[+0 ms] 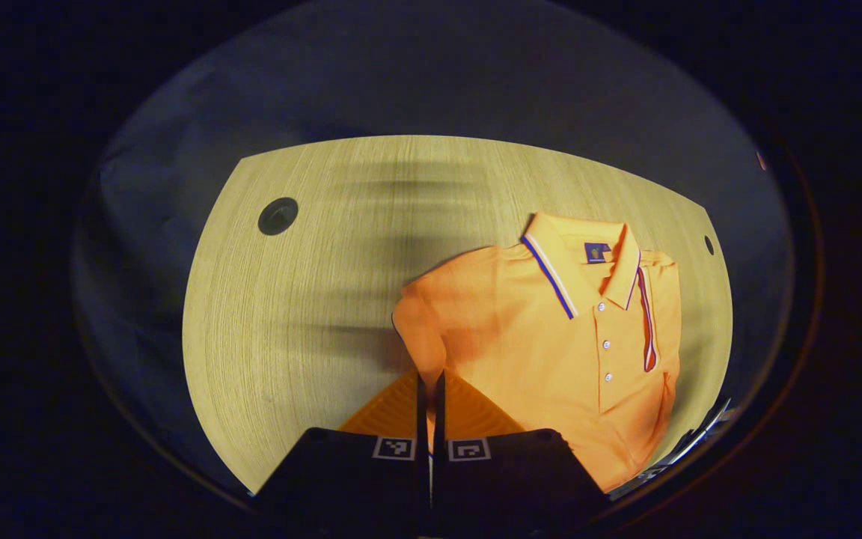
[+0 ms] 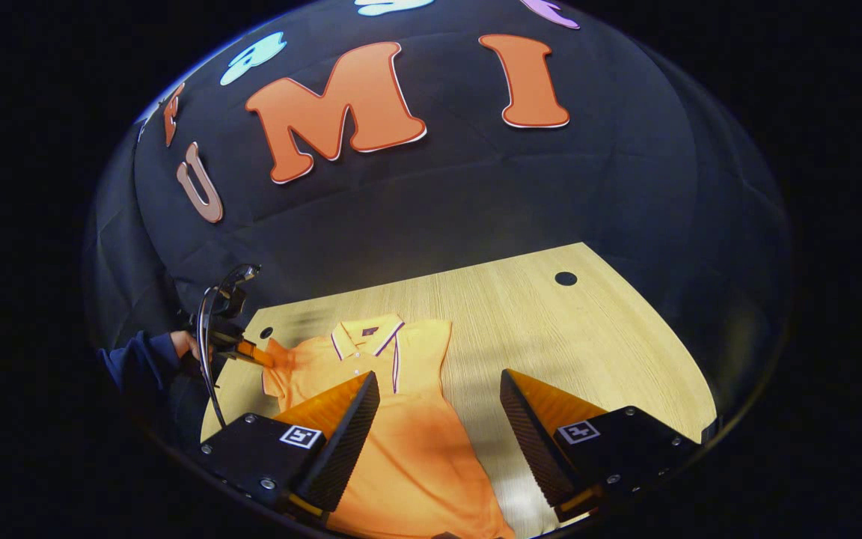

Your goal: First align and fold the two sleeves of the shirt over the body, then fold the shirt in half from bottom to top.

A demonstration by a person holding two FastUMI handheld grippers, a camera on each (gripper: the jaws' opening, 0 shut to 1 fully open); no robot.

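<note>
Shirt (image 2: 393, 419) laid flat, collar up, on the wooden table (image 2: 610, 352); one sleeve is gripped.

The left gripper (image 1: 429, 382) is clamped together on the sleeve (image 1: 420, 329) at the shirt's edge, with that sleeve lifted off the table. The right gripper (image 2: 438, 427) is held above the shirt body with its fingers wide apart. Bare tabletop is seen on both sides of the garment. The collar is seen near the table's far edge.
</note>
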